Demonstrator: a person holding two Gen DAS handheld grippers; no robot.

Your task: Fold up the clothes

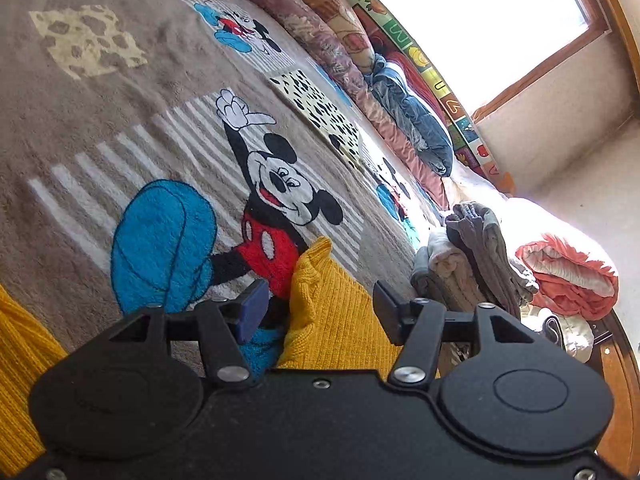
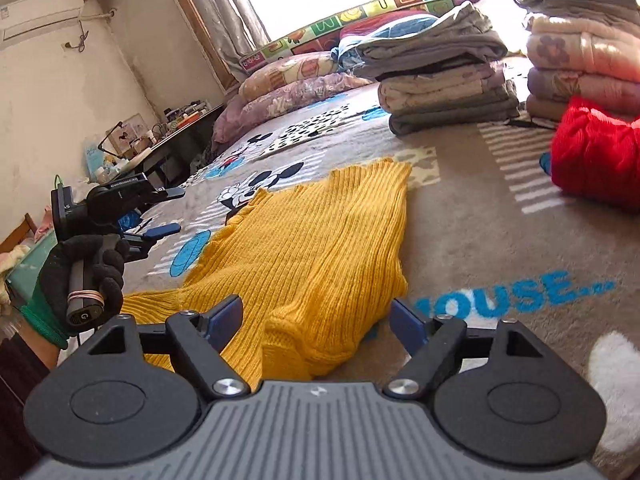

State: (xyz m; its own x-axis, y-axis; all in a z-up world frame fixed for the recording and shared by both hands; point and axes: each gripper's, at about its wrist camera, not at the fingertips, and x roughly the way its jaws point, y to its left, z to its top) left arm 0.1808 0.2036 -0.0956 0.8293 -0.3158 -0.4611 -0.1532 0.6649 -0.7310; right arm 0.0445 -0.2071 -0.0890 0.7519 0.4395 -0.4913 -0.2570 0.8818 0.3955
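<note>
A yellow ribbed knit sweater [image 2: 320, 240] lies partly folded on the grey cartoon-mouse blanket [image 2: 480, 220]. My right gripper [image 2: 318, 322] hangs open just over the sweater's near edge, and neither blue pad touches the knit. A black-gloved hand [image 2: 88, 276] holds my left gripper [image 2: 170, 212] open at the far left, above the blanket beside the sweater. In the left wrist view a raised fold of the sweater [image 1: 332, 312] sits between the spread fingers of the left gripper [image 1: 320, 312], and the pads stand apart from it. More yellow knit [image 1: 20, 380] shows at the lower left.
Two stacks of folded clothes [image 2: 440, 80] [image 2: 580, 60] stand at the back right, with a red garment [image 2: 596, 156] in front of them. Pillows [image 2: 288, 88] line the wall under the window. A cluttered desk [image 2: 160, 136] is at the left. A coral quilt [image 1: 568, 276] lies past a clothes pile [image 1: 472, 264].
</note>
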